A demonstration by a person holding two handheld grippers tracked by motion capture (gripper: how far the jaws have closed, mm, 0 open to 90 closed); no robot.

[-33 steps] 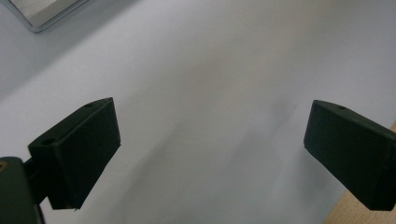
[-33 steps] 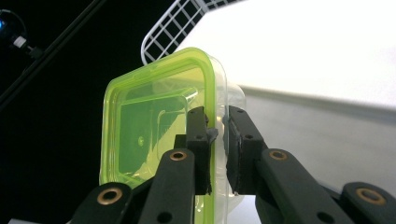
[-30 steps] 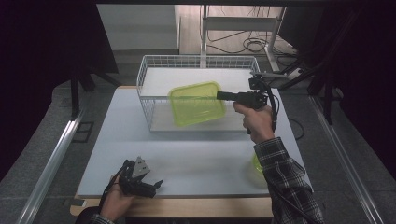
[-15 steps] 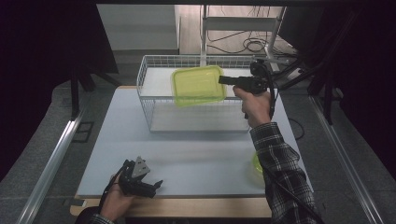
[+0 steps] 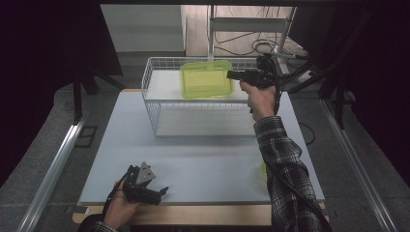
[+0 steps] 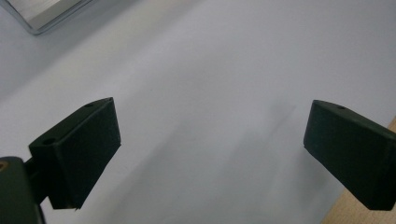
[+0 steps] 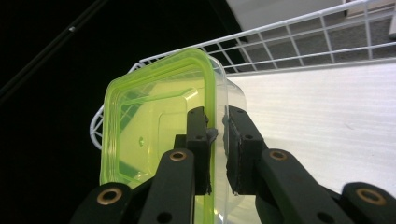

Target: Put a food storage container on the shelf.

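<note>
Right tool (image 5: 232, 75), arm stretched forward, clamps the rim of the yellow-green translucent plastic container (image 5: 205, 79), held tilted over the white wire basket (image 5: 159, 104). Left tool (image 5: 157, 192) rests low at the near edge of the white table (image 5: 116, 140), jaws wide apart, holding nothing.

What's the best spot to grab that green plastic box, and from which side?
Probably by its rim, from the side. The green plastic box has a thin wall with a lip that fits between two jaws, as the right hand-held gripper shows: one jaw inside, one outside, pinching the right-hand edge over the wire basket. Its wide body likely wouldn't fit between them.
</note>
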